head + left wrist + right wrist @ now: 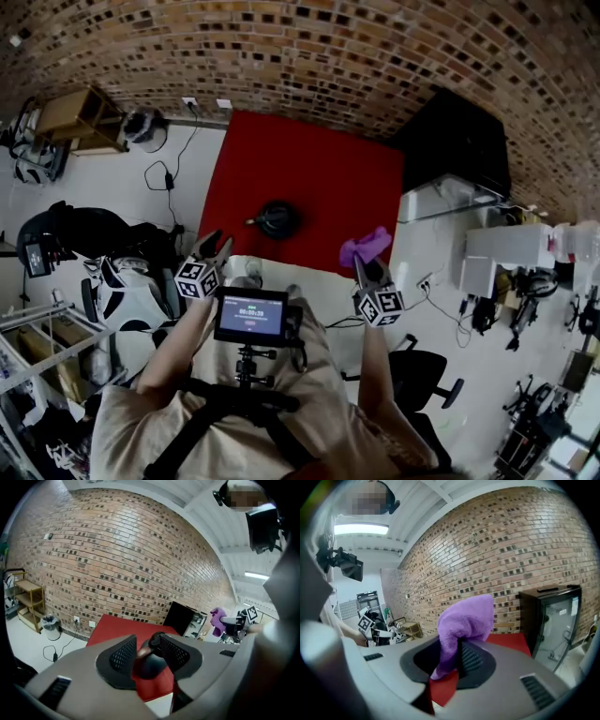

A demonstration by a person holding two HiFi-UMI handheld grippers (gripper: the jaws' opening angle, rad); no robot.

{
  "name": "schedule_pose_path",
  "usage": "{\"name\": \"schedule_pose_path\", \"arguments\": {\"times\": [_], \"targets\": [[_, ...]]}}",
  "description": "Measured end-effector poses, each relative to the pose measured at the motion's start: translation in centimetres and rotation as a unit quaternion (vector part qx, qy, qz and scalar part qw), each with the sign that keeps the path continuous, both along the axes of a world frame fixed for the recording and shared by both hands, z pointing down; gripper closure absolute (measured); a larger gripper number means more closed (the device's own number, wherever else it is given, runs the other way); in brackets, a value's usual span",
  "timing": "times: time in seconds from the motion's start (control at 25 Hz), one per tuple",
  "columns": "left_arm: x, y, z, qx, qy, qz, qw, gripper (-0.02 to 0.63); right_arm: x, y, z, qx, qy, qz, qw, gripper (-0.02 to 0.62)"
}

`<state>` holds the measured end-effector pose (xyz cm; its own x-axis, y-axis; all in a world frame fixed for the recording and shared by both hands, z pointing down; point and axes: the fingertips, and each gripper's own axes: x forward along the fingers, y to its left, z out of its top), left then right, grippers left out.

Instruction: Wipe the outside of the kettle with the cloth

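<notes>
A black kettle (277, 218) stands on a red tabletop (319, 169). My left gripper (214, 251) hangs raised off the table's near left corner, apart from the kettle. In the left gripper view its jaws (146, 642) stand open with nothing between the pads, and the kettle (151, 666) shows through the gap farther off. My right gripper (366, 270) is up by the table's near right edge, shut on a purple cloth (366, 246). In the right gripper view the cloth (466, 620) bunches up out of the jaws (451, 649).
A black glass-fronted cabinet (455, 141) stands right of the table against the brick wall. A wooden shelf (80, 117) and a bin (145, 127) stand at the far left. An office chair (422, 375) is near right. A monitor on a chest rig (251, 314) sits between my arms.
</notes>
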<state>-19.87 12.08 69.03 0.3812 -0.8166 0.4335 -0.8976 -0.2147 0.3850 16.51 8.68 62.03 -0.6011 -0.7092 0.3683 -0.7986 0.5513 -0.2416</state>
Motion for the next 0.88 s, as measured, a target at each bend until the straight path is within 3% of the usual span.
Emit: {"name": "schedule_pose_path", "arguments": {"times": [0.32,0.6,0.88], "targets": [[5.4,4.7,-2.7,0.027,0.001,-0.032,0.9991,0.446,3.2,3.8,0.2,0.017,0.019,-0.034,0.999,0.5],[6.2,9.0,-4.1,0.046,0.021,-0.084,0.9952,0.446,3.6,5.9,0.8,0.027,0.025,-0.065,0.997,0.5],[5.3,10.0,-2.9,0.034,0.027,-0.082,0.9957,0.446,3.3,7.7,0.6,0.028,0.024,-0.051,0.998,0.5]]}}
